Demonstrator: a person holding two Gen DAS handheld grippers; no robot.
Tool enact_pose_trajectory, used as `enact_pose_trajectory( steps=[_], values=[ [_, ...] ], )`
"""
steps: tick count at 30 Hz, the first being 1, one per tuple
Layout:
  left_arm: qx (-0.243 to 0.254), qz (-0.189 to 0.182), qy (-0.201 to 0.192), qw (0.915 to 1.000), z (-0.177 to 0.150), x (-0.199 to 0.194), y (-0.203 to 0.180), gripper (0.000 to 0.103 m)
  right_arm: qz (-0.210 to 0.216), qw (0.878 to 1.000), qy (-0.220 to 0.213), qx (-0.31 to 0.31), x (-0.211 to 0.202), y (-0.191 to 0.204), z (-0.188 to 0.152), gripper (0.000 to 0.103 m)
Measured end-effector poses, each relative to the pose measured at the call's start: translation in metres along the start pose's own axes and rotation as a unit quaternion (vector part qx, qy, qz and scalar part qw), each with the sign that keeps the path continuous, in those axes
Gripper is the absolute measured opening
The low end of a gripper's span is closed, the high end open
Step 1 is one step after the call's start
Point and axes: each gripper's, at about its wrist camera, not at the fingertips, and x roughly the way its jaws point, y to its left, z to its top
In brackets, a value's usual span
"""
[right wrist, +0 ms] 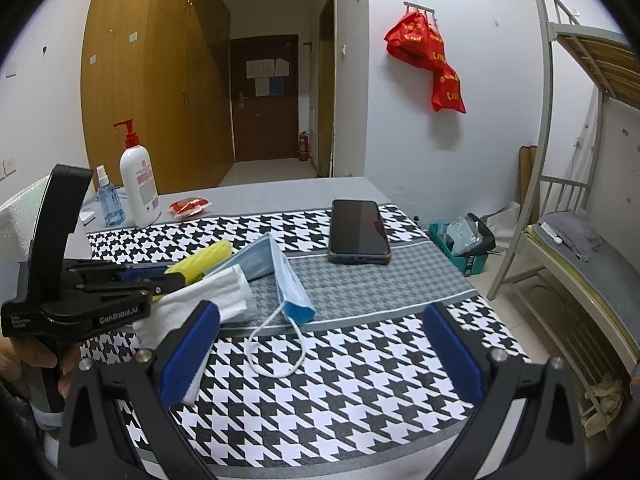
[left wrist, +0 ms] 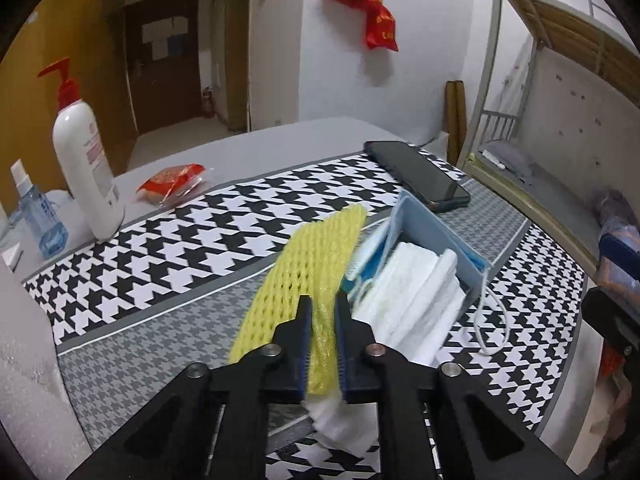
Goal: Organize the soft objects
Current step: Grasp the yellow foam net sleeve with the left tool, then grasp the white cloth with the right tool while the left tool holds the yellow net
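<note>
My left gripper is shut on a yellow foam net sleeve, which stretches away from the fingers over the houndstooth cloth. Right of it lie a blue face mask with a white ear loop and a stack of white tissues, touching each other. In the right wrist view my right gripper is open and empty, above the cloth near the mask's ear loop. The left gripper shows there at the left, holding the yellow sleeve beside the tissues and mask.
A black phone lies on the cloth at the back. A white pump bottle, a blue spray bottle and a red snack packet stand at the back left. A bunk bed and a floor basket are right of the table.
</note>
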Motion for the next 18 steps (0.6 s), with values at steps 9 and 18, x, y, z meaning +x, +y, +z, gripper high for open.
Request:
enact_pose_trajectory(
  steps=[9, 18],
  values=[
    [-0.033, -0.025, -0.027, 0.9988, -0.002, -0.017, 0.017, 0.010, 0.021, 1.000, 0.011, -0.015, 0.008, 0.017, 0.004, 0.103],
    [-0.034, 0.000, -0.056, 0.9979, -0.004, -0.034, 0.026, 0.010, 0.061, 0.997, 0.044, -0.016, 0.031, 0.036, 0.003, 0.103]
  ],
)
